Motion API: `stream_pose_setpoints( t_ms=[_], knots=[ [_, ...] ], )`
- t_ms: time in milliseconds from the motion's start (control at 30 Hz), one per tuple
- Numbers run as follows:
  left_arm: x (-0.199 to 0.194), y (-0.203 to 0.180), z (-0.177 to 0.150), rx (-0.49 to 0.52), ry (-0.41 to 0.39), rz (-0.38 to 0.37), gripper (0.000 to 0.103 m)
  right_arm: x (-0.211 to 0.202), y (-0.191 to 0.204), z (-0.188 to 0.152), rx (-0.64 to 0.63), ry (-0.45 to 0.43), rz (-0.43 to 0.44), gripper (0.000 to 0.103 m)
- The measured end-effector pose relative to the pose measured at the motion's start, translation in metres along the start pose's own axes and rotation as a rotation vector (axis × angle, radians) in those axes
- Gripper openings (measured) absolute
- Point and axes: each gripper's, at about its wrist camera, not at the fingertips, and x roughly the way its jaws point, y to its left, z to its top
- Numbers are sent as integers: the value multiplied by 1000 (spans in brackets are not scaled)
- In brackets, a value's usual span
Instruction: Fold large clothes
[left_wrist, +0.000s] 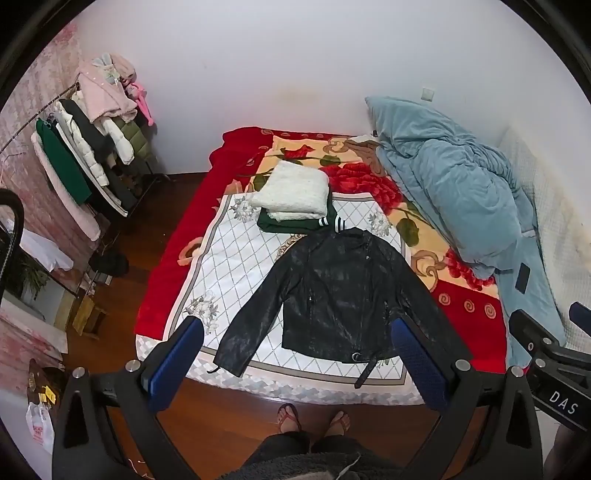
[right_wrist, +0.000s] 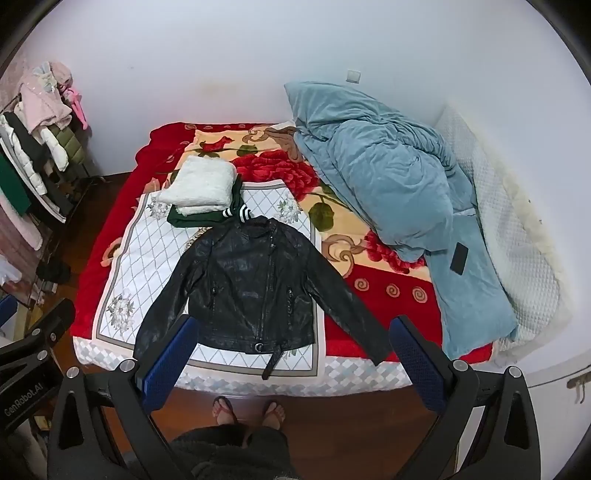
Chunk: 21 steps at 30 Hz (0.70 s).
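A black leather jacket (left_wrist: 332, 291) lies spread flat, front up, sleeves out, near the foot of the bed on a white diamond-pattern blanket (left_wrist: 236, 258); it also shows in the right wrist view (right_wrist: 251, 280). Behind its collar is a stack of folded clothes: a white knit piece (left_wrist: 295, 192) on a dark green garment (left_wrist: 291, 225). My left gripper (left_wrist: 295, 354) is open and empty, held high above the bed's foot edge. My right gripper (right_wrist: 291, 350) is also open and empty, held high beside it.
A crumpled blue duvet (left_wrist: 454, 192) with a black phone (left_wrist: 522, 278) on it fills the bed's right side. A clothes rack (left_wrist: 92, 147) with hanging coats stands at the left wall. The person's sandalled feet (left_wrist: 314, 421) stand on the wooden floor at the bed's foot.
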Motion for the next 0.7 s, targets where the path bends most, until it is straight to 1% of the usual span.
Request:
stream_pose_setpoints(
  t_ms=[67,133,400,433,500,533,667,700],
  knots=[
    [-1,1,3,1,1,-1,103,-3,1,0,-4,1,-3,103],
    [2,-5,-6,-2,-8,4,103,-2,0,-3,-3,-5,-3,103],
    [-5,-3,5,-4,-7,2,103,0,1,-1,-6,-9,-2,103],
    [-6,-3,0,-4,-10,3,103,0,1,0,-7,-9,-2,103],
    [-9,-3,3,-5,-9,4,103,0,1,0,-6,-9,-1,103],
    [-6,-1,0,-3,-11,0,103,1,4,4,-8,-9,0,103],
    [-11,-3,5,-2,-10,0,103,0,4,3,-7,-12,-4,103],
    [-6,-1,-2,-5,-14,-2,103,0,2,3,-7,-11,-3,103]
  ],
)
